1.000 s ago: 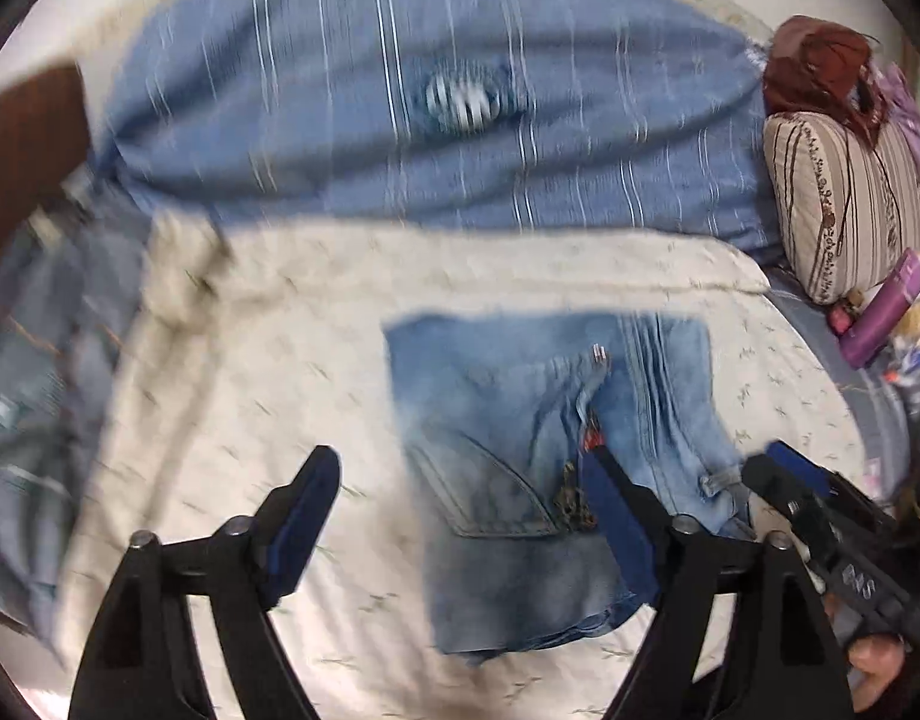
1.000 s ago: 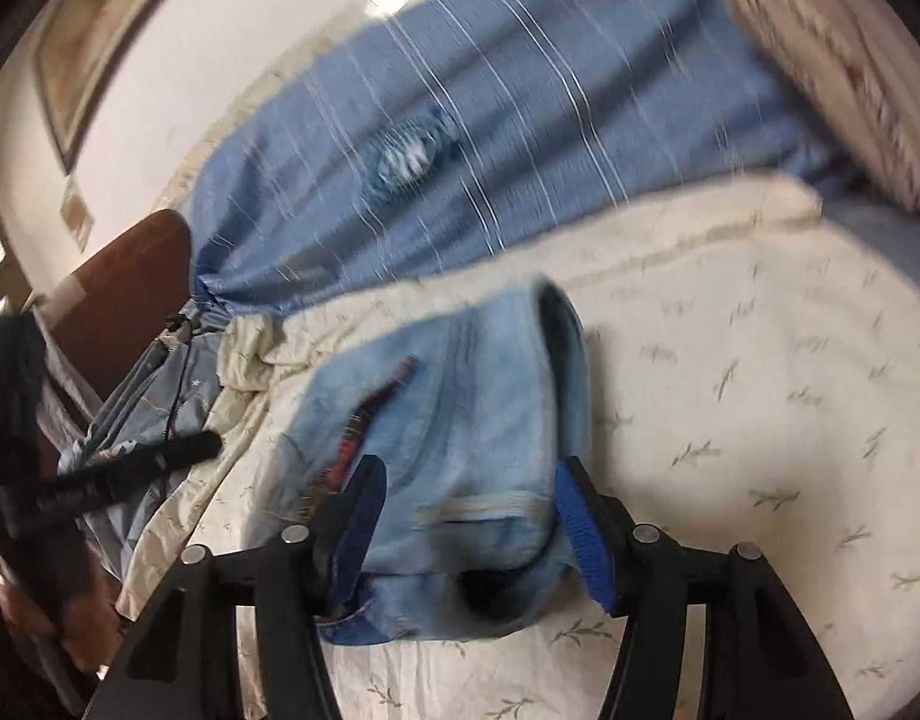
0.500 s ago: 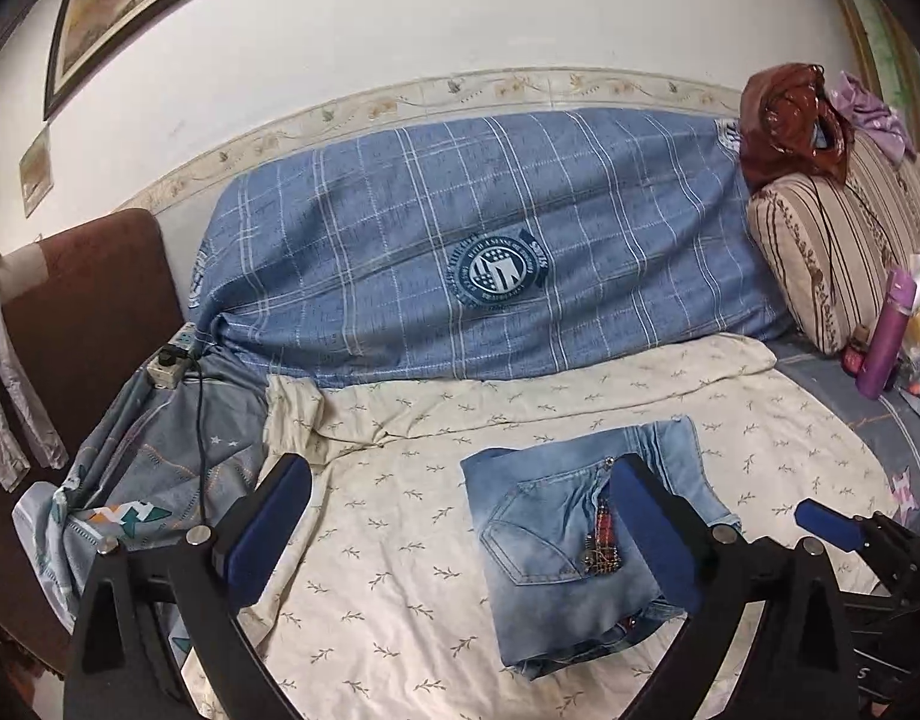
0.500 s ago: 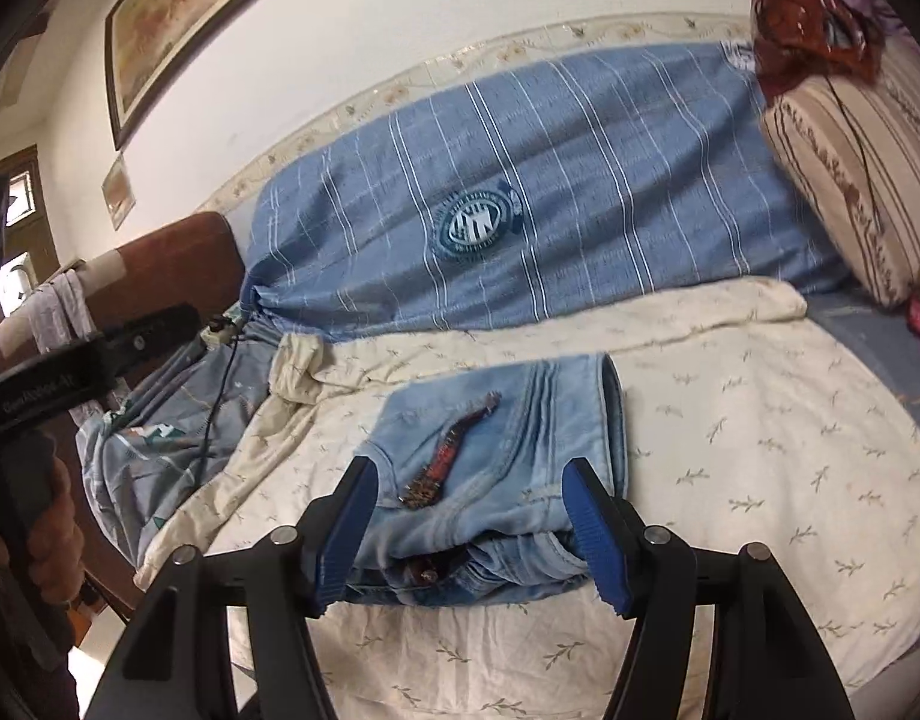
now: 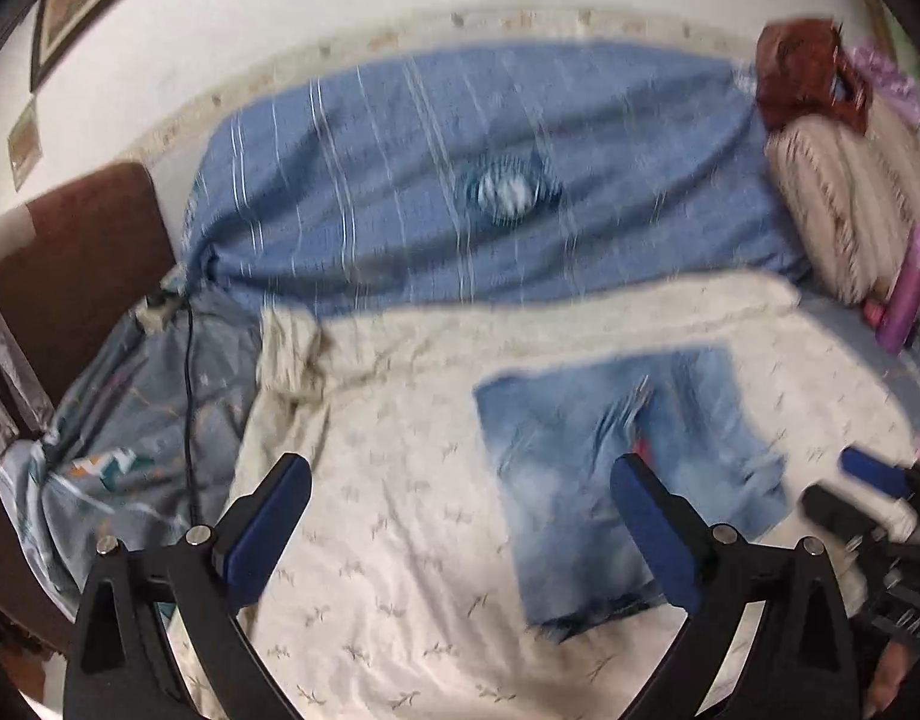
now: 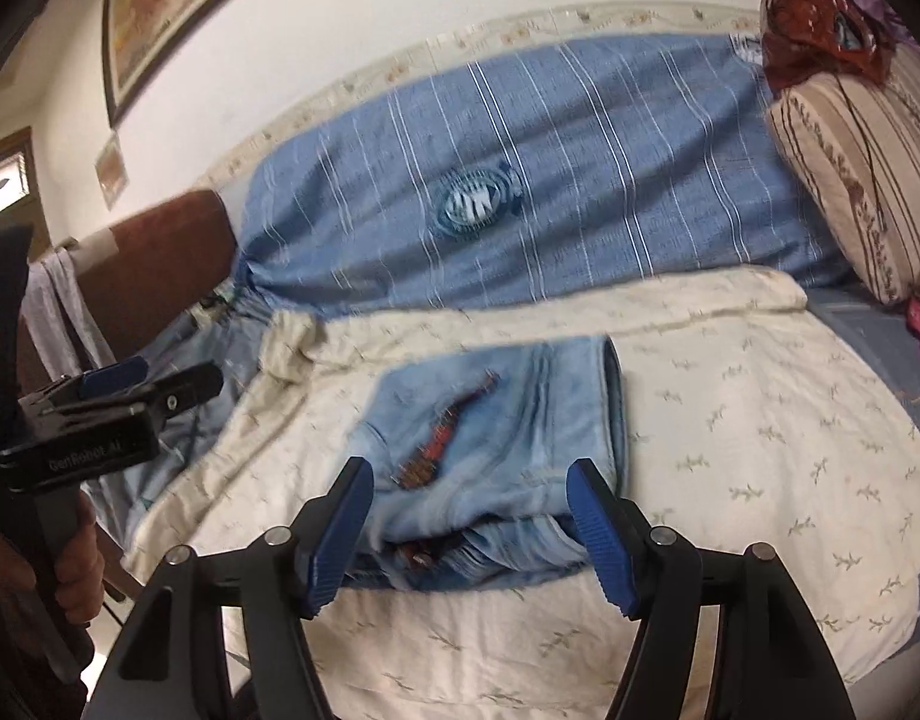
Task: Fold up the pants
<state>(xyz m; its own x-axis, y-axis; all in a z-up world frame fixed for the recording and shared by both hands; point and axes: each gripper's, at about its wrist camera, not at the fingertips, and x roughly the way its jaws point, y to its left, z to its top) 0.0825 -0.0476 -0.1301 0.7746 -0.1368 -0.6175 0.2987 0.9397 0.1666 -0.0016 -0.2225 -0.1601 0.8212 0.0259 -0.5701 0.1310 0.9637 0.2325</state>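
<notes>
Denim, pale blue and already folded into a compact rectangle, the pants lie at the centre of the right wrist view on the cream leaf-print bedsheet. Your folding looks finished or nearly so. Your left gripper is spread wide over bare sheet, nothing between its jaws. Your right gripper is opening, its jaws either side of the bundle's near edge, not pressing it. Next, you would draw both clear, or square the loose near edge. Open sheet lies right of the bundle; the striped cushion at upper right stands well apart.
</notes>
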